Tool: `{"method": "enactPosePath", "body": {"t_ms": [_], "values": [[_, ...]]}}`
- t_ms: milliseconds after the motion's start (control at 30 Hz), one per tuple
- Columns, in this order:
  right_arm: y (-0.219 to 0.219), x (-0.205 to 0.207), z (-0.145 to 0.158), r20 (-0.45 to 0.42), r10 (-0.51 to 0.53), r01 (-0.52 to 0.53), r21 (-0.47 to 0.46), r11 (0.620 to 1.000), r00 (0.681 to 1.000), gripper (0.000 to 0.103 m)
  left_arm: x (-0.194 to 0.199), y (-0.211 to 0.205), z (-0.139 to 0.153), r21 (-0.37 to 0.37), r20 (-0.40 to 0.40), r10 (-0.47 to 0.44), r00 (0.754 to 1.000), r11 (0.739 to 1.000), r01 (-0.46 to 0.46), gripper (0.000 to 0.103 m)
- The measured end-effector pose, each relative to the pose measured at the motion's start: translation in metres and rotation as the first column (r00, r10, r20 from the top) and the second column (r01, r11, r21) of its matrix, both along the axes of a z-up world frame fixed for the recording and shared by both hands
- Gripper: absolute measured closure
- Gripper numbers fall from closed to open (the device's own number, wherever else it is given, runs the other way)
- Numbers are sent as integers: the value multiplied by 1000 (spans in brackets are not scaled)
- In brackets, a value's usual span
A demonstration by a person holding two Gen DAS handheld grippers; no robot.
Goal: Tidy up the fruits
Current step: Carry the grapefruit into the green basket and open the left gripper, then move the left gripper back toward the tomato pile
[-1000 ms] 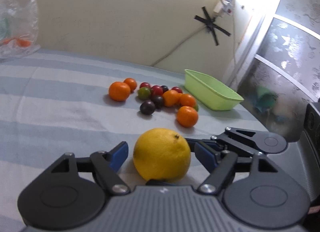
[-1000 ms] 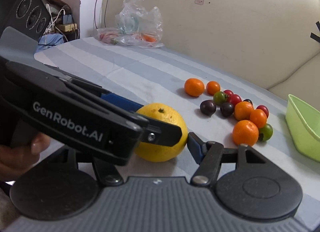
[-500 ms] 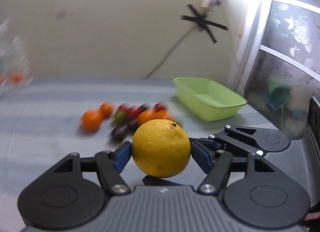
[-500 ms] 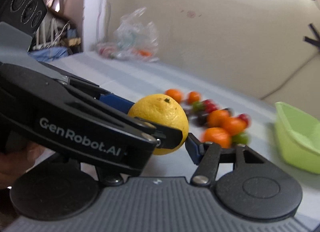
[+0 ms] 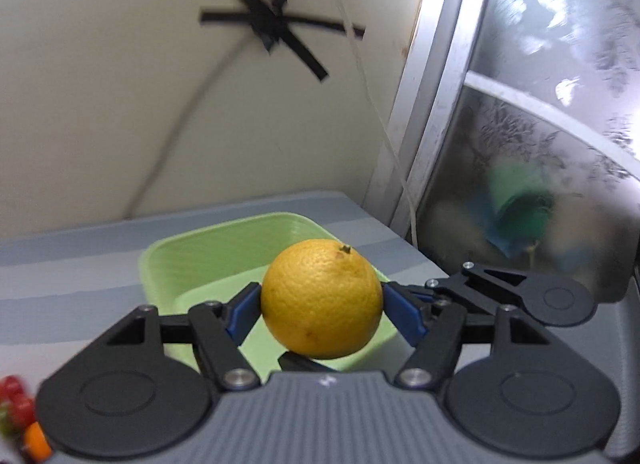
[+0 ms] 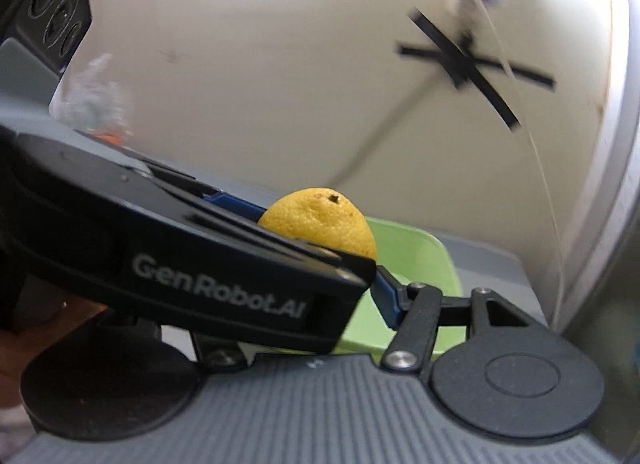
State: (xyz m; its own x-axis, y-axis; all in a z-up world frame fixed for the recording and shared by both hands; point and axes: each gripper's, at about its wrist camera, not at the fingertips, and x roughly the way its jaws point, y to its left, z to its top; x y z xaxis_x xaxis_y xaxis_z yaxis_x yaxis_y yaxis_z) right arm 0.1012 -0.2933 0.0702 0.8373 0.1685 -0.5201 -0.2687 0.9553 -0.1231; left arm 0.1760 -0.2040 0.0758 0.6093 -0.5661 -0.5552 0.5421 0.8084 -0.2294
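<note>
A large yellow citrus fruit [image 5: 320, 296] hangs in the air above the light green tray [image 5: 168, 260]. My left gripper [image 5: 322, 306] is shut on it, one blue pad pressed to each side. My right gripper [image 6: 316, 252] comes in from the right, and its blue pad [image 6: 386, 298] touches the fruit [image 6: 320, 219]. In the left wrist view one of its fingers [image 5: 298, 364] lies under the fruit. The left gripper's black body [image 6: 180, 260] crosses the right wrist view and hides the right gripper's other finger. The tray [image 6: 424, 256] holds no fruit that I can see.
Small red and orange fruits [image 5: 18, 416] lie at the lower left on the striped cloth [image 5: 80, 276]. A frosted window [image 5: 540, 123] and a hanging white cable [image 5: 384, 131] stand right of the tray. A plastic bag [image 6: 92, 103] sits far left. A hand [image 6: 36, 336] holds the left gripper.
Both grippers closed on the yellow fruit, lifted it off the cloth and carried it right, from beside the small fruits to above the green tray.
</note>
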Motion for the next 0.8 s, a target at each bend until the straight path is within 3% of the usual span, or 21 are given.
{"method": "enactPosePath", "body": {"t_ms": [400, 500, 633, 800], "values": [[-40, 43, -26, -152, -52, 56, 18, 998, 987, 37, 47, -32, -37, 19, -141, 17, 990, 1000, -14, 35], [-35, 39, -27, -143, -55, 55, 0, 998, 988, 36, 48, -29, -40, 18, -154, 18, 988, 1000, -15, 36], [-28, 25, -21, -105, -69, 69, -10, 998, 992, 36, 32, -20, -24, 15, -112, 20, 993, 1000, -19, 36], [-30, -10, -2, -24, -116, 117, 40, 992, 993, 37, -22, 33, 15, -83, 6, 6, 1000, 997, -5, 34]]}}
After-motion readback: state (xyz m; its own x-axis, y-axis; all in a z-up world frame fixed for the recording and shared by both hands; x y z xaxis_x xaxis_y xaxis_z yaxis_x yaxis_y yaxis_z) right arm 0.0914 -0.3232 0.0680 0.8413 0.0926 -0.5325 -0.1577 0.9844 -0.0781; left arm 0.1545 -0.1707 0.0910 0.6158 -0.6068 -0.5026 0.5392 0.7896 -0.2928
